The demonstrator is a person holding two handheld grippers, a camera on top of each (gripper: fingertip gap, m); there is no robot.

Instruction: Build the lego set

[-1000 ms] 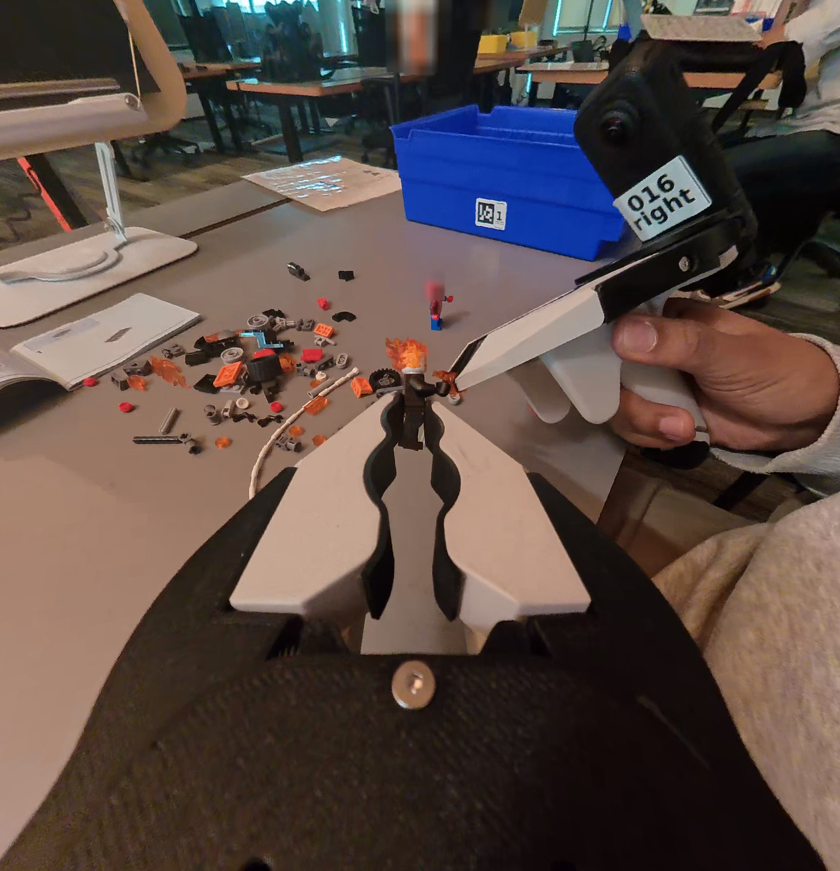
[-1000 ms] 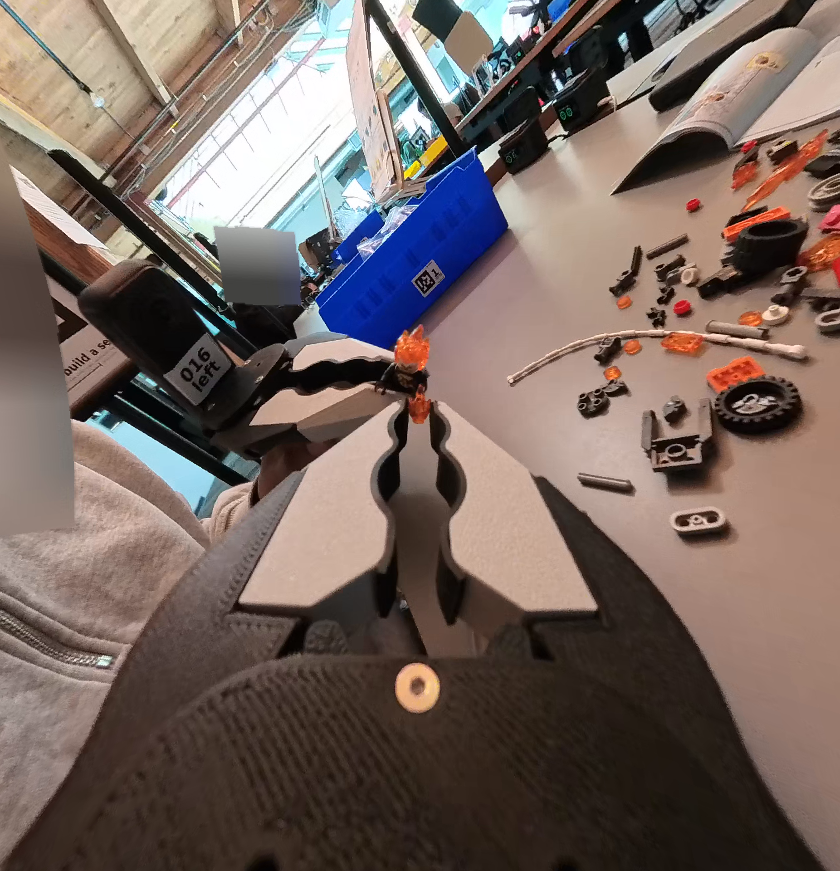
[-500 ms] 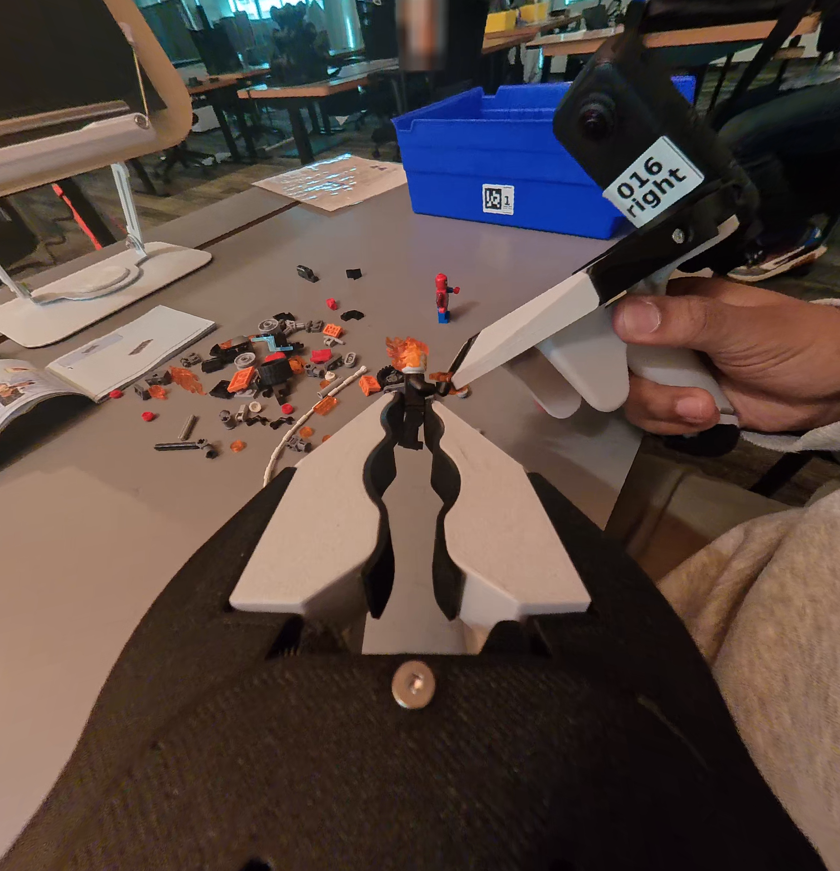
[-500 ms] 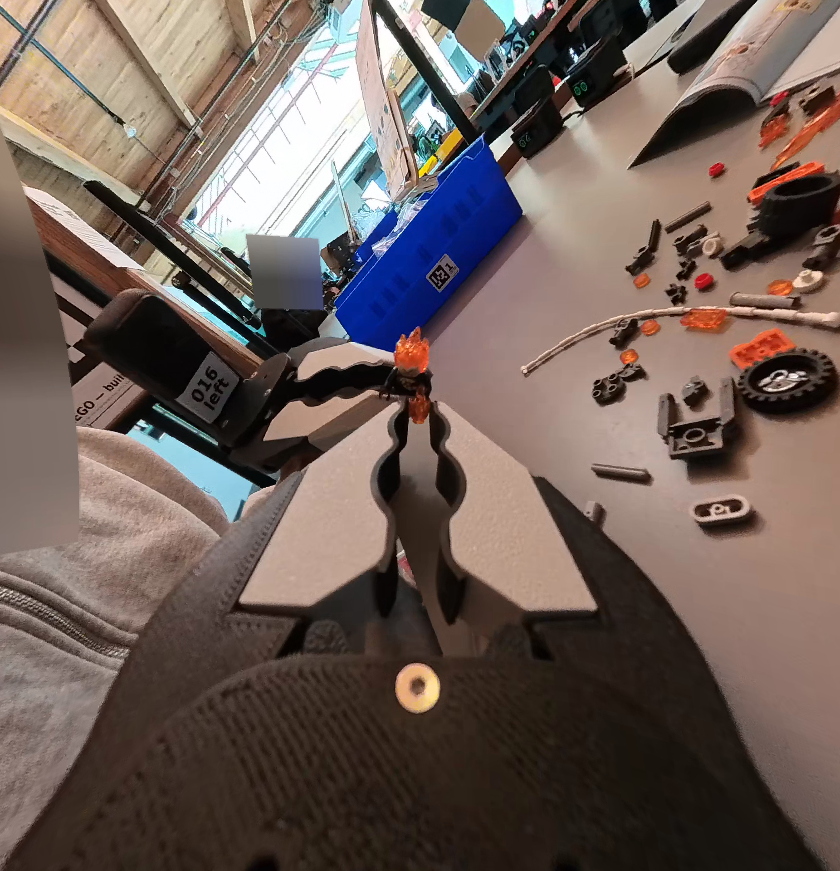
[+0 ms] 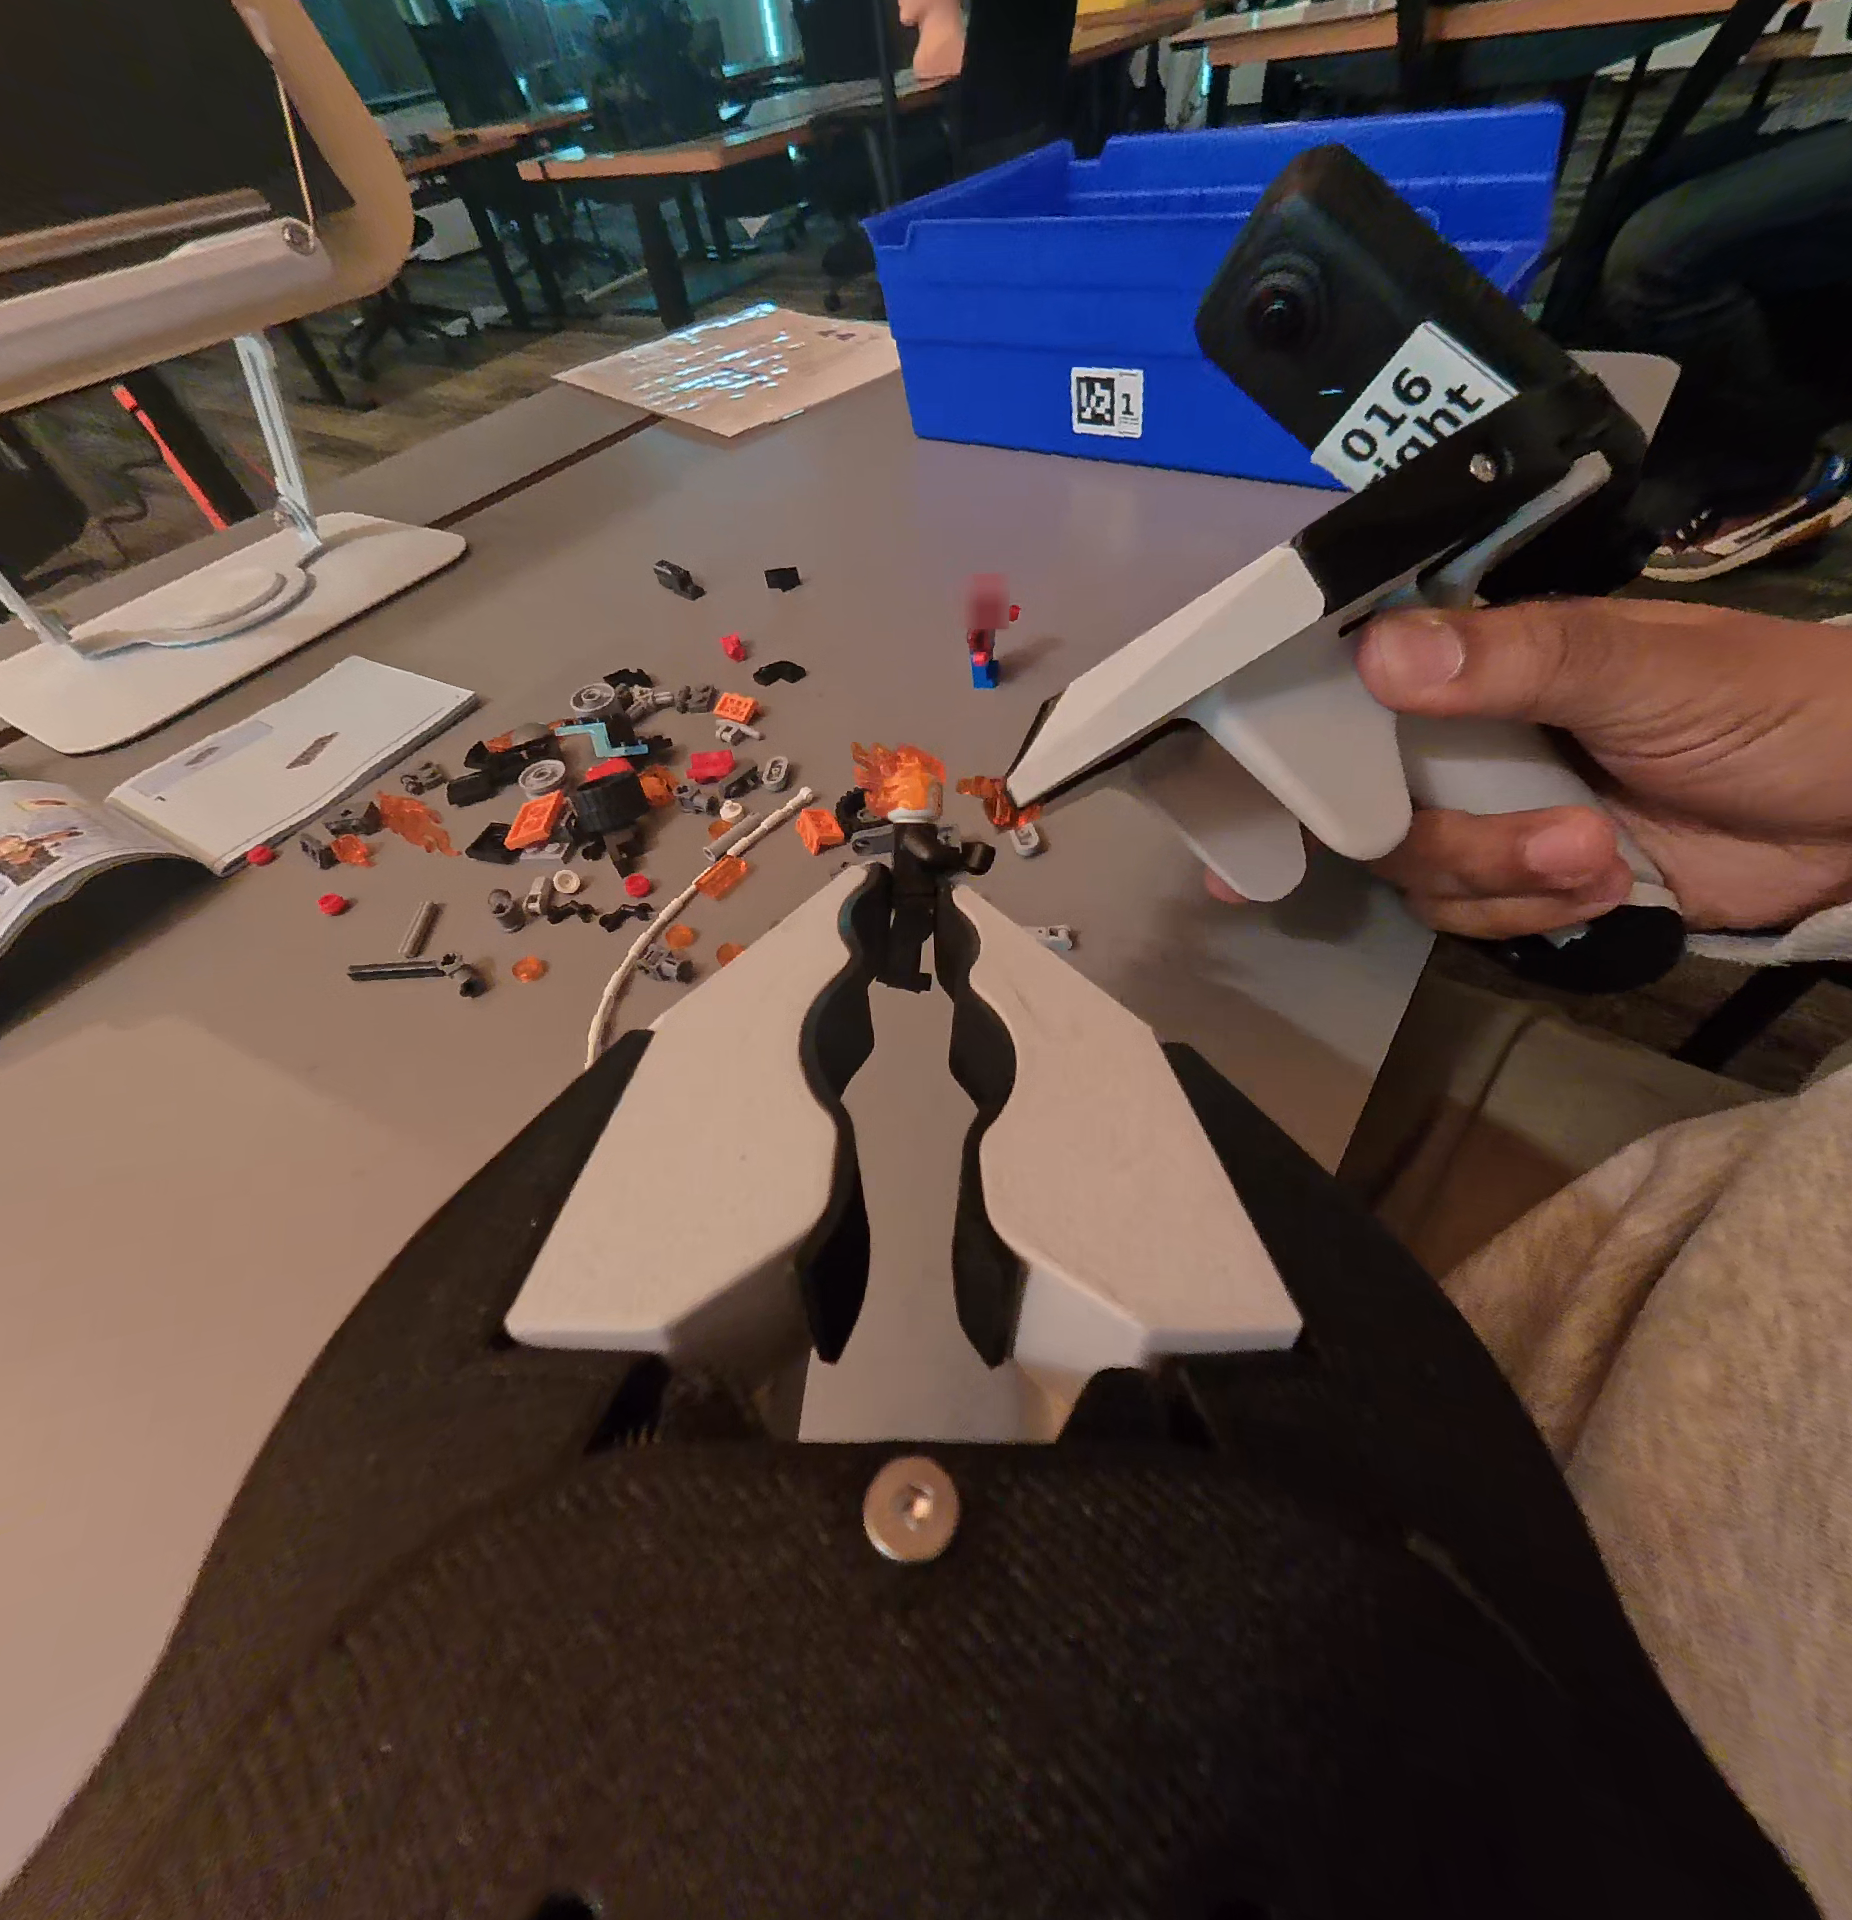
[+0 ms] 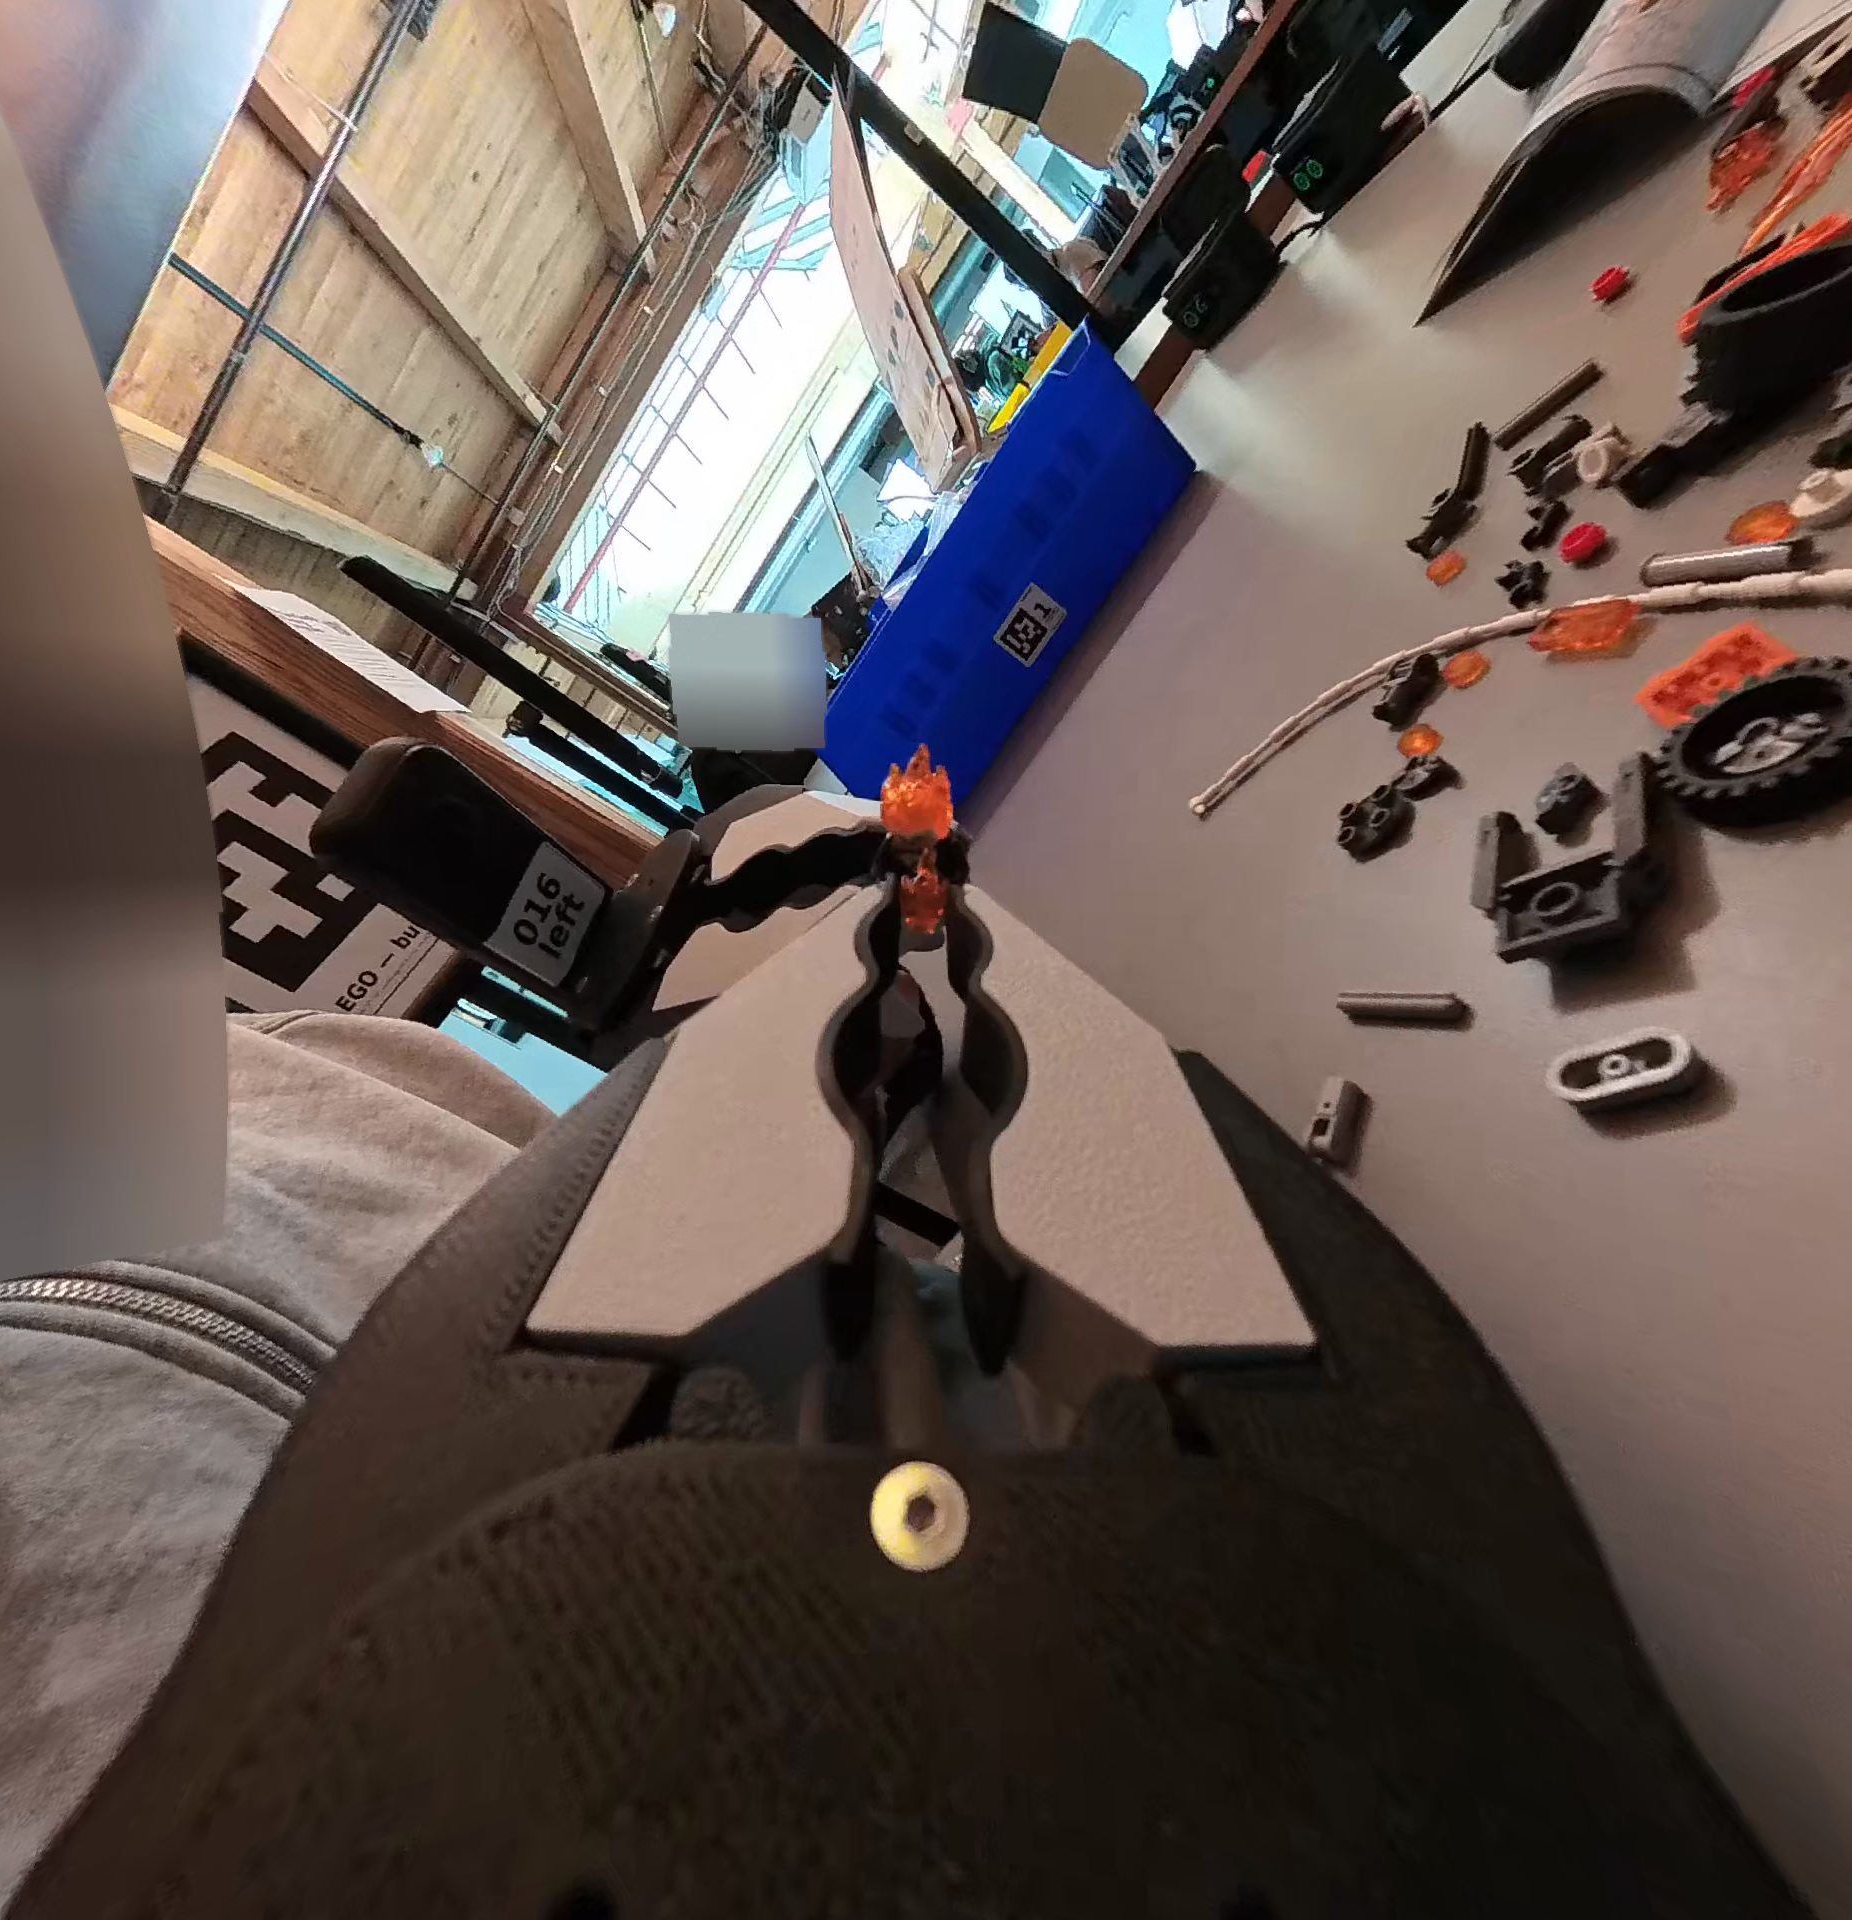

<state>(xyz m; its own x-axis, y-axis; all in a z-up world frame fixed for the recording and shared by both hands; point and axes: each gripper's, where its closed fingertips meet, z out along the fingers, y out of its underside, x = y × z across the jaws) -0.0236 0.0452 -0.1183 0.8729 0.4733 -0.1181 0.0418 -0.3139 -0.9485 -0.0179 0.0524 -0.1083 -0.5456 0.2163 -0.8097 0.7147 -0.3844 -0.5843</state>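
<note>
Left gripper [image 5: 906,914] pinches minifig [image 5: 914,873] by legs, frame centre; right gripper [image 6: 917,914] prob. clamps flame [image 6: 922,896]. Light, fiddly, pops apart; hold torso.

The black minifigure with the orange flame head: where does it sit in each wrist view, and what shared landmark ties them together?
Left wrist view: the black minifigure stands just above centre, legs pinched in the left gripper.
Right wrist view: the minifigure sits above centre, just beyond the right gripper tips.
Shared landmark: the blue bin behind it.

Dim indoor light on the left; bright window [image 6: 683,499] glare on the right; wide-angle bending at edges.
</note>
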